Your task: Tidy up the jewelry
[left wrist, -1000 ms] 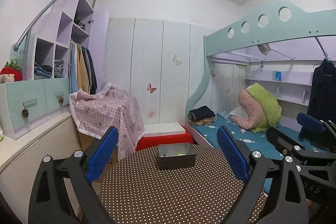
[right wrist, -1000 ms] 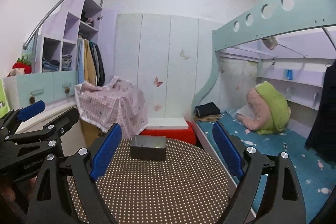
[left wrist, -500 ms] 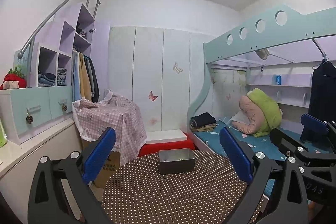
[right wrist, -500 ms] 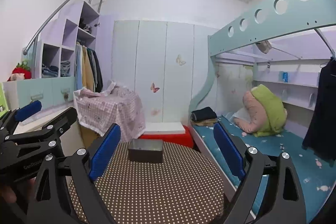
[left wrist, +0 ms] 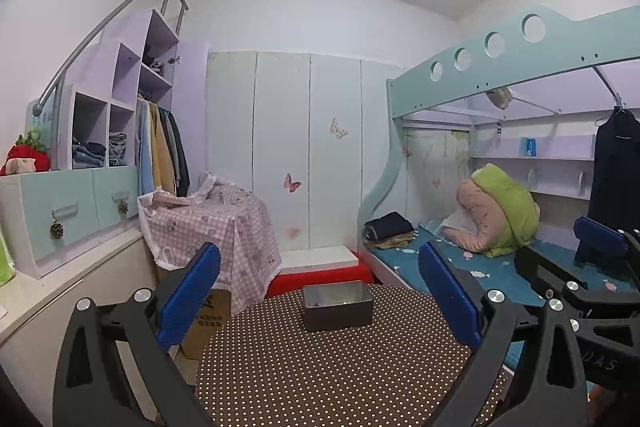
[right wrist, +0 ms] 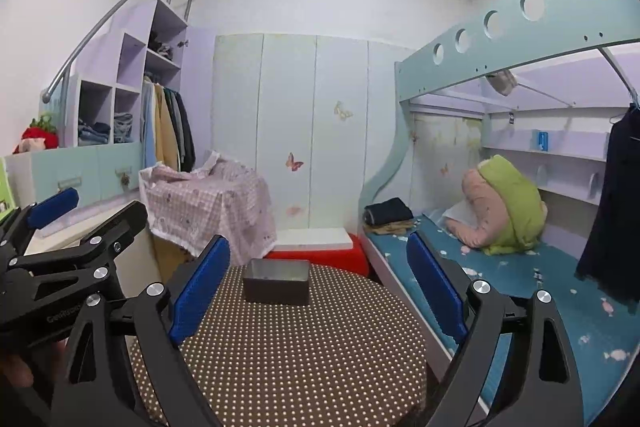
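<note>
A small dark metal box (left wrist: pixel 337 307) stands at the far side of a round table with a brown dotted cloth (left wrist: pixel 320 371); small jewelry pieces lie inside it. It also shows in the right wrist view (right wrist: pixel 277 281). My left gripper (left wrist: pixel 320 303) is open and empty, held above the table's near side, well short of the box. My right gripper (right wrist: pixel 318 291) is open and empty too, beside the left one. The right gripper shows at the right edge of the left wrist view (left wrist: pixel 600 267), and the left gripper at the left edge of the right wrist view (right wrist: pixel 52 219).
A bunk bed (left wrist: pixel 500 263) with blue bedding stands right of the table. A crate under pink checked cloth (left wrist: pixel 212 227) and a red-and-white step (left wrist: pixel 320 267) stand behind it. A counter with drawers and shelves (left wrist: pixel 72 211) runs along the left wall.
Both grippers have tilted upward and drawn back a little, so the box and table sit lower and farther in both views. Both stay open and empty.
</note>
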Tool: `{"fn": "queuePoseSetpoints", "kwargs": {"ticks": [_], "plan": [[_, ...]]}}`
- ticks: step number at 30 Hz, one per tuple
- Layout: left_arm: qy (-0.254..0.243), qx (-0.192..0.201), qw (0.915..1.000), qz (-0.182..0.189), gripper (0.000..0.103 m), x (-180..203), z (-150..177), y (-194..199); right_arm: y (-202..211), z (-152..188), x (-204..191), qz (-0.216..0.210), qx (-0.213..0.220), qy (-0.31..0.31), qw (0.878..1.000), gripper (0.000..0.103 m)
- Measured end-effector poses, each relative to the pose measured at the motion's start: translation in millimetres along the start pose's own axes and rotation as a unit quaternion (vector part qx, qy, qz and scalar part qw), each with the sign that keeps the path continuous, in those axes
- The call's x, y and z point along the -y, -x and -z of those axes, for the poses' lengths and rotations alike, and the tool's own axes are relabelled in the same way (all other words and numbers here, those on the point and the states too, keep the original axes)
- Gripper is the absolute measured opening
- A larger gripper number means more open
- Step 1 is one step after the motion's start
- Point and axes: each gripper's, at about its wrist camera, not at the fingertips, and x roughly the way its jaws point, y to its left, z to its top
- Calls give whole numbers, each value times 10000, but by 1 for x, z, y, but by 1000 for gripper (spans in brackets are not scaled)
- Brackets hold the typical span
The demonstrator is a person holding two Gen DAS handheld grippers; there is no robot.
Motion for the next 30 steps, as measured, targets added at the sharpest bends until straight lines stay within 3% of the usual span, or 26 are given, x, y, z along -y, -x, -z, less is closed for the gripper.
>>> {"fn": "queuePoseSetpoints", "kwargs": {"ticks": [30], "plan": [[-15, -36, 10000, 31, 96, 1, 3, -7, -6, 3, 1, 7, -56, -23, 10000, 87]]}}
